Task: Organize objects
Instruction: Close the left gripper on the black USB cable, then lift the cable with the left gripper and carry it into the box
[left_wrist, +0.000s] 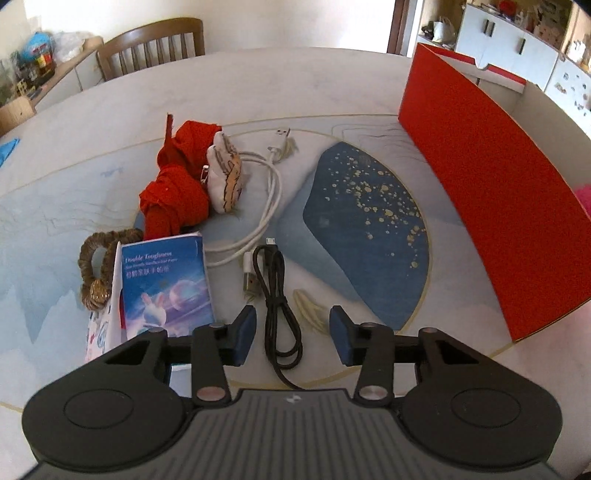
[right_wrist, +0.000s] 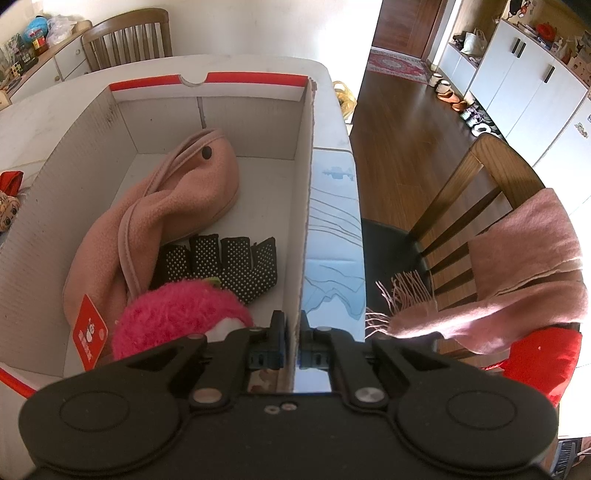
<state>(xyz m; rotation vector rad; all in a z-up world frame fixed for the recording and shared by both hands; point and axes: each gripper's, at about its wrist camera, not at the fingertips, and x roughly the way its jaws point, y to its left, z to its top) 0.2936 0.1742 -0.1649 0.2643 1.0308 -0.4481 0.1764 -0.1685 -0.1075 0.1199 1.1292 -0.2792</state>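
Left wrist view: the left gripper (left_wrist: 292, 334) hung with jaws spread either side of the coiled black cable (left_wrist: 275, 291) lying on the surface (left_wrist: 258, 92), not touching it, while in the right wrist view the right gripper (right_wrist: 292, 345) pinched the box (right_wrist: 304, 206) wall.

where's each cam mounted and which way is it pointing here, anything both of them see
Left wrist: sits on the left gripper, angled down at the table; its open fingers straddle a black cable, pads not touching it.
Right wrist: sits on the right gripper, angled down into the box; its fingers are clamped on the box's right wall.
Shared: the same red-and-white box, the table and the far wooden chair.
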